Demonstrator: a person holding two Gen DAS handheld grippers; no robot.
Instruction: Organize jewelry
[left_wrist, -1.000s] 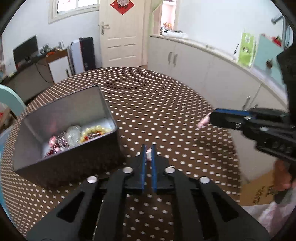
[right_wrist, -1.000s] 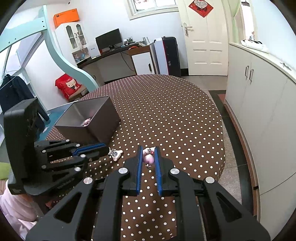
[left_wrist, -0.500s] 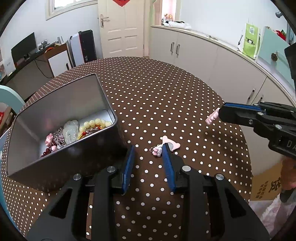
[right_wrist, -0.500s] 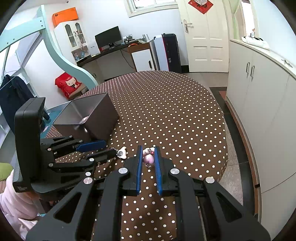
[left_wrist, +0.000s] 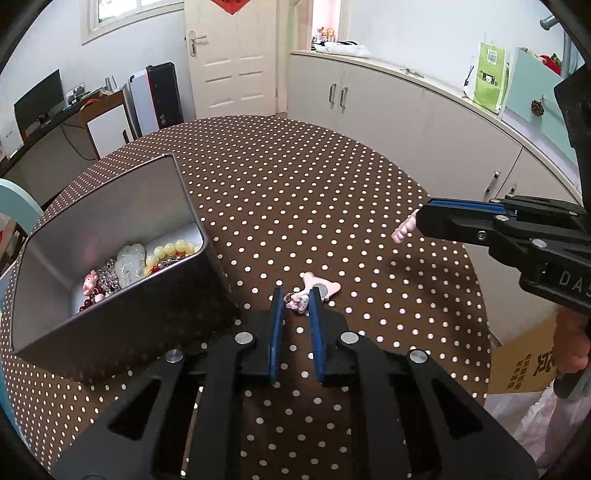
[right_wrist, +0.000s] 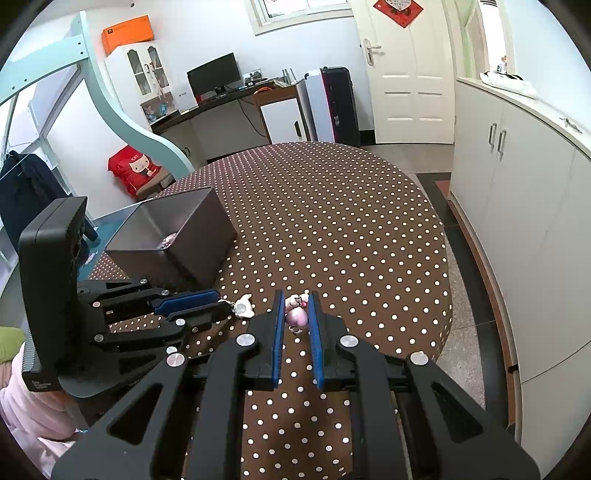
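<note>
A grey metal box (left_wrist: 184, 206) on the dotted table holds bead bracelets (left_wrist: 170, 251), a pale jade piece (left_wrist: 129, 264) and small pink charms. My left gripper (left_wrist: 296, 295) stands with its jaws closing around a pink and white charm (left_wrist: 300, 302) lying on the table beside the box; a pale pink flat piece (left_wrist: 325, 288) lies just beyond it. My right gripper (right_wrist: 294, 297) is shut on a pink charm (right_wrist: 297, 314) and holds it above the table; it shows in the left wrist view (left_wrist: 404, 230) at the right.
The brown dotted table (right_wrist: 332, 221) is round; its edge drops off at the right toward white cabinets (right_wrist: 517, 184). The metal box (right_wrist: 173, 236) stands left of both grippers. A cardboard box (left_wrist: 524, 365) sits on the floor at the right.
My left gripper opened, moved forward and now narrows around the charm on the table. My right gripper keeps its pink charm and has shifted little.
</note>
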